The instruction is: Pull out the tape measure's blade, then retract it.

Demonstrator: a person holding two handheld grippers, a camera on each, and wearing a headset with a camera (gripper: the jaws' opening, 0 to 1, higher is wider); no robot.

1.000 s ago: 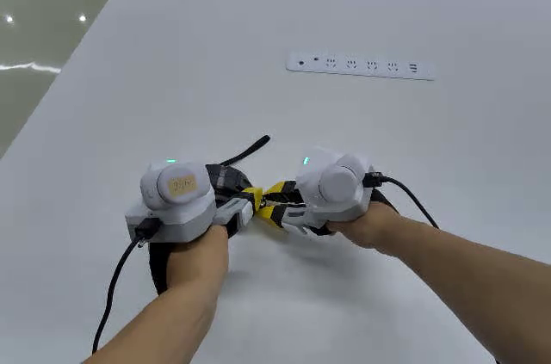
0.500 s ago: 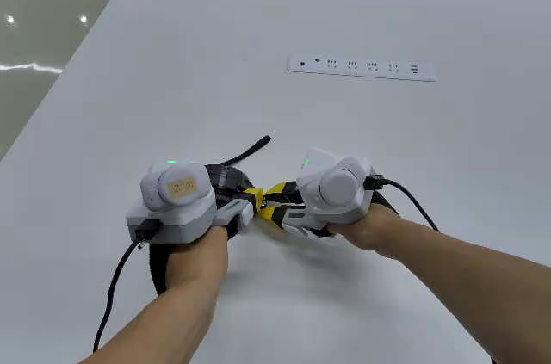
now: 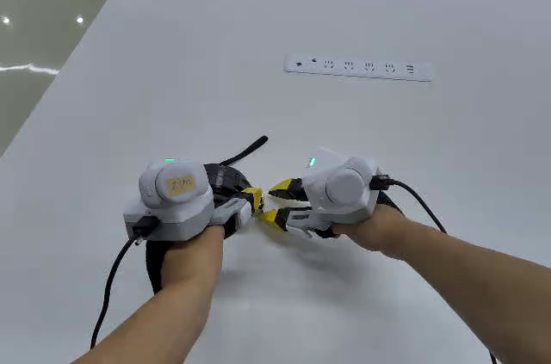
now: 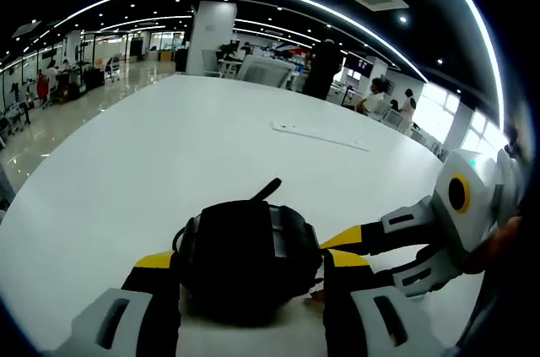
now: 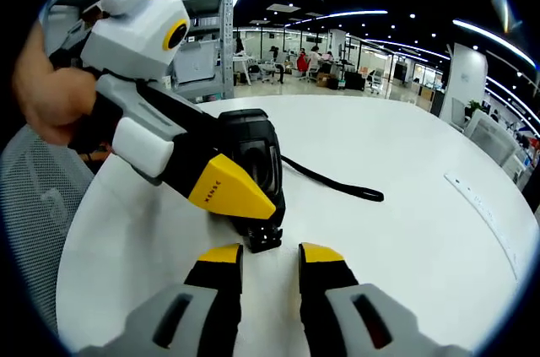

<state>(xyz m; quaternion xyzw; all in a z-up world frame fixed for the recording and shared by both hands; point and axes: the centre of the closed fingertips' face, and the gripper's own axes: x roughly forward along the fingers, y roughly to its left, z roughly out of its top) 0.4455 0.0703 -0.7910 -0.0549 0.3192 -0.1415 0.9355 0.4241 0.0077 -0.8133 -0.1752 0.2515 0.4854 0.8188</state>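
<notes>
Desk [image 3: 258, 37]: white, wide, and it carries everything here.

Left tongs [image 4: 249, 259]: clamped on the tape measure [image 4: 245, 235], one yellow-tipped jaw on each flank of the black case. The case sits deep between the jaws and rests on the desk.

Right tongs [image 5: 272, 254]: point straight at the left tongs, nearly tip to tip in the head view. The jaws stand a narrow gap apart with bare desk showing between them, so they hold nothing.

Tape measure: the case faces the right tongs, just ahead of their tips. In the right gripper view one yellow jaw tip of the left tongs covers its near flank.

Power strip [image 3: 357, 67]: white, flat on the desk, well beyond both tongs and on the far right side.

Strap [image 5: 333, 181]: black wrist loop. It trails from the case away from the left tongs and lies slack on the desk, ahead and to the right of the right tongs.

End tab [image 5: 264, 239]: small black piece at the case mouth, just beyond the right tongs' tips. Cannot tell whether it touches them. No blade length is visible outside the case.
</notes>
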